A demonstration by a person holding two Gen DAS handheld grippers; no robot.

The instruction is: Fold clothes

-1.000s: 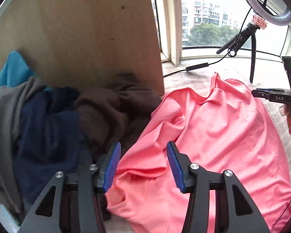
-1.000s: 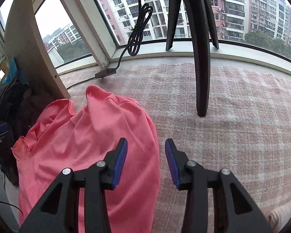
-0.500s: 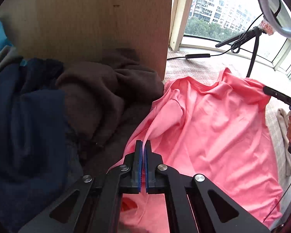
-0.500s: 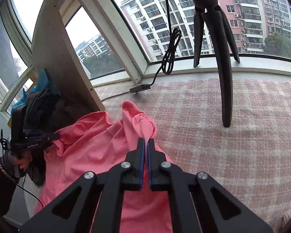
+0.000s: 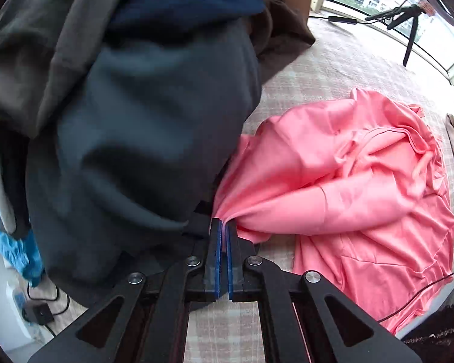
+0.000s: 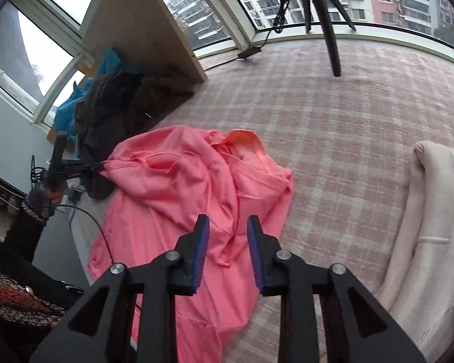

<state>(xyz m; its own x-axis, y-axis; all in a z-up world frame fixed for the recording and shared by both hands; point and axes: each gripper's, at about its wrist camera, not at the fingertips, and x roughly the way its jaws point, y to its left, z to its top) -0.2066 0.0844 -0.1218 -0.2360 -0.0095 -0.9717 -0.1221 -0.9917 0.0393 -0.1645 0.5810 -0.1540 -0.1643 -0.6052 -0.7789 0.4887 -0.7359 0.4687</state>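
Note:
A pink shirt (image 5: 363, 181) lies crumpled on the checked blanket (image 5: 317, 69). My left gripper (image 5: 224, 227) is shut on a pinched edge of that shirt, right beside a heap of dark clothes (image 5: 142, 127). In the right wrist view the pink shirt (image 6: 181, 196) is bunched in loose folds, with the left gripper (image 6: 101, 168) gripping its far left edge. My right gripper (image 6: 228, 224) hovers above the shirt with its jaws opening and nothing pressed between the pads.
A dark grey, navy and brown clothes heap (image 6: 112, 106) sits against a wooden panel (image 6: 142, 27). A cream garment (image 6: 432, 227) lies at the right. A tripod (image 6: 327, 15) stands by the window, and cables (image 6: 84, 220) trail at the left.
Both grippers shut on the pink shirt. The left one dragged its edge toward the dark heap, bunching the cloth. The right one has since let go, risen and pulled back.

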